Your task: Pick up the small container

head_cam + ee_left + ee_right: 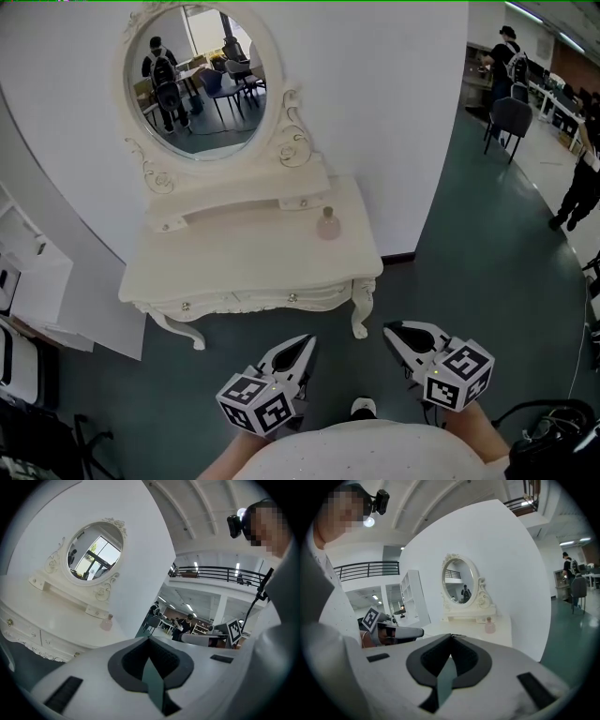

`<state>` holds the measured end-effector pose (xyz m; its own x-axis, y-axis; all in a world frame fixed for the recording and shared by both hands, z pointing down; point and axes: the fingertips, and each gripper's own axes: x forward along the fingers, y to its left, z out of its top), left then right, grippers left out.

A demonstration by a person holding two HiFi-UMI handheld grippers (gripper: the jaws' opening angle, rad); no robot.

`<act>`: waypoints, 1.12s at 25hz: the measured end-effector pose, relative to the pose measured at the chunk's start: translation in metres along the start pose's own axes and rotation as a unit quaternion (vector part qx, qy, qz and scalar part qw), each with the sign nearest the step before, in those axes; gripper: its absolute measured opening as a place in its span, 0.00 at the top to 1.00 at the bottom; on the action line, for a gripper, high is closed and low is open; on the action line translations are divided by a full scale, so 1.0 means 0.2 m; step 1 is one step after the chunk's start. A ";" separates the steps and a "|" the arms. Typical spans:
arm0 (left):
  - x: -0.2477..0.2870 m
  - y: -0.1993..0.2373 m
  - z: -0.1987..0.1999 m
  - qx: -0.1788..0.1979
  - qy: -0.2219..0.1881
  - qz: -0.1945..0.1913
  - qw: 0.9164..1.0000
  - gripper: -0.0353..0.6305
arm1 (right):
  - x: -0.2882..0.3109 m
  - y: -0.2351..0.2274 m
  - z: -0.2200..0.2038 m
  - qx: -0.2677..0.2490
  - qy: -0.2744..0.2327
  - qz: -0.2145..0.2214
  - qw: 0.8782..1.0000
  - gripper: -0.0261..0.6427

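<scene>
We are holding the left gripper (306,341) and right gripper (390,329) before the worktop (234,258), fingers closed, empty. The small container (328,225) is standing on its right side.

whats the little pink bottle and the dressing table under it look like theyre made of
The small container is pale pink and looks slightly translucent, with a narrow neck. That suggests glass or clear plastic, but it is too small to tell which. The dressing table looks like wood or moulded resin painted cream-white with a satin finish, judging by its even colour, carved scroll trim and curved legs.
</scene>
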<state>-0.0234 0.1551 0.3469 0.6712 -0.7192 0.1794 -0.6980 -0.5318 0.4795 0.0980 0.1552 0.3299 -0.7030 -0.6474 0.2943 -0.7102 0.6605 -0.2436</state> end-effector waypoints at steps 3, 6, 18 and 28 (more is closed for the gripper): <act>0.11 -0.03 0.04 0.008 -0.002 -0.002 1.000 0.94 | 0.00 -0.12 0.05 -0.002 -0.007 -0.001 1.000 0.96; 0.20 -0.04 0.09 0.015 -0.008 -0.001 1.000 0.94 | 0.00 -0.23 0.11 -0.010 -0.011 0.000 1.000 0.96; 0.53 -0.02 0.22 0.007 -0.046 0.004 0.999 0.94 | 0.04 -0.55 0.22 -0.036 -0.010 0.013 0.999 0.96; 0.60 0.06 0.30 -0.017 -0.065 0.010 0.998 0.94 | 0.16 -0.60 0.22 -0.029 -0.006 0.036 0.999 0.96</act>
<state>0.0349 0.0356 0.3222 0.6179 -0.7824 0.0782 -0.7004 -0.5025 0.5068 0.1583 0.0379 0.3272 -0.7525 -0.6025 0.2660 -0.6552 0.7256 -0.2103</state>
